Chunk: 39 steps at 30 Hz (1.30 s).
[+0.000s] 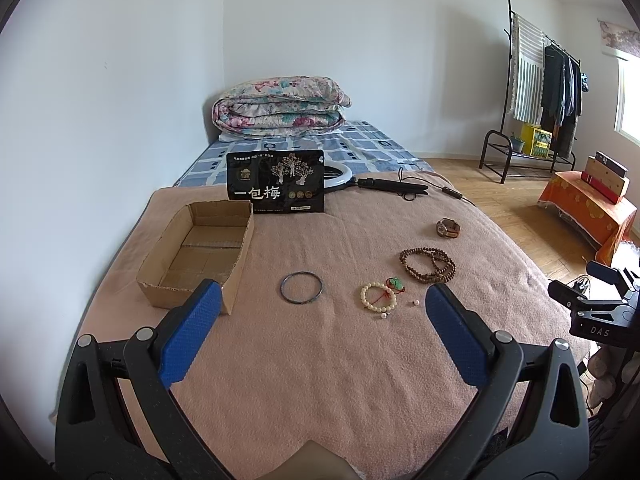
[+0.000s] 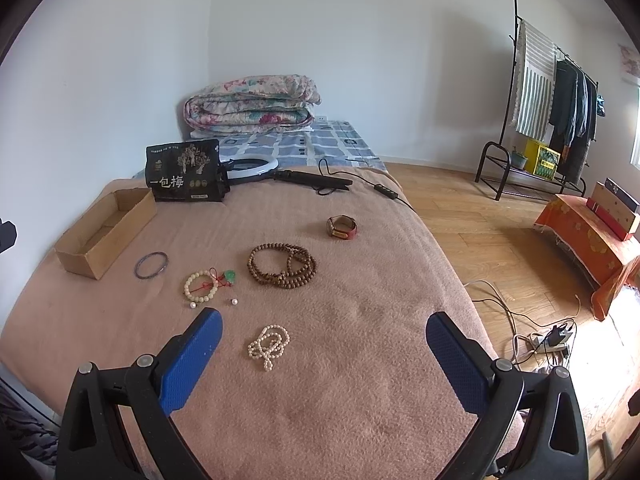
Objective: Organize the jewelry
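A folded floral quilt (image 1: 280,106) is seen at the far end of the bed, on a blue checked sheet (image 1: 360,146). A black snack bag (image 1: 275,181) w/ Chinese lettering is stood upright on the pink blanket (image 1: 340,360); a ring light (image 2: 252,168) is laid just behind it. To the right, a clothes rack (image 2: 560,92) w/ dark garments is set by the wall, and an orange-covered stand (image 2: 588,240) nearer, on wood flooring.

pink blanket (image 2: 320,380), brown beads (image 2: 282,266), floral quilt (image 2: 252,100)
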Available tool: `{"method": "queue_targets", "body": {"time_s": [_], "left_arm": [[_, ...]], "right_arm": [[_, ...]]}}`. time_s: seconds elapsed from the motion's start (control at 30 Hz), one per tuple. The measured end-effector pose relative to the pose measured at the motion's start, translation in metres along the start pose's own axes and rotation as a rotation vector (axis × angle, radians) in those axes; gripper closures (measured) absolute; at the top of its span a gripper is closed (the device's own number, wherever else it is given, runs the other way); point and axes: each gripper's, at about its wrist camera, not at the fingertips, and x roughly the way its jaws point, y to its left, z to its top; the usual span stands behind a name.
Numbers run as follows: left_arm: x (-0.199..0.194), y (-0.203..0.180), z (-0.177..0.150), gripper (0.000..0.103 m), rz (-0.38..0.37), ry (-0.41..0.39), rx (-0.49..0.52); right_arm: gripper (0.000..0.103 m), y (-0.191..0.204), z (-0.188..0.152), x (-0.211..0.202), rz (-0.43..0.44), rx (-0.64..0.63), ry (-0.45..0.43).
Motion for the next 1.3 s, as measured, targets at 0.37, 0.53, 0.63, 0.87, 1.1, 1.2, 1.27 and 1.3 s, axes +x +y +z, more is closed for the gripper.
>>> {"method": "queue_targets", "body": {"time_s": [0.37, 0.53, 0.63, 0.87, 1.1, 1.2, 1.27, 1.3], "left_arm": [[0.000, 0.000, 0.002, 0.000, -0.001, -0.001, -0.001], [-0.001, 0.000, 0.002, 0.000, -0.001, 0.000, 0.000], [-0.001, 0.000, 0.002, 0.000, 0.000, 0.000, 0.000], [0.001, -0.001, 0.000, 0.000, -0.001, -0.001, -0.001], [0.000, -0.008, 0.001, 0.000, -0.002, 0.000, 0.001], [0.001, -0.008, 0.000, 0.000, -0.001, 0.000, 0.001], [0.000, -0.009, 0.001, 0.000, -0.001, 0.003, 0.002], [-0.001, -0.010, 0.001, 0.000, -0.002, 0.005, 0.003]], "right_arm": [[0.000, 0.000, -0.001, -0.001, 0.007, 0.000, 0.002], [0.000, 0.001, 0.000, 0.000, 0.009, 0.000, 0.004], [0.000, 0.000, -0.001, 0.000, 0.012, 0.000, 0.006], [0.000, -0.001, -0.002, 0.000, 0.013, 0.000, 0.006], [0.000, -0.001, -0.002, 0.000, 0.014, 0.000, 0.006], [0.000, -0.001, -0.002, 0.001, 0.014, 0.000, 0.007], [0.000, -0.001, -0.002, 0.001, 0.014, 0.000, 0.008], [0.000, -0.001, -0.002, 0.001, 0.014, 0.000, 0.008]]}}
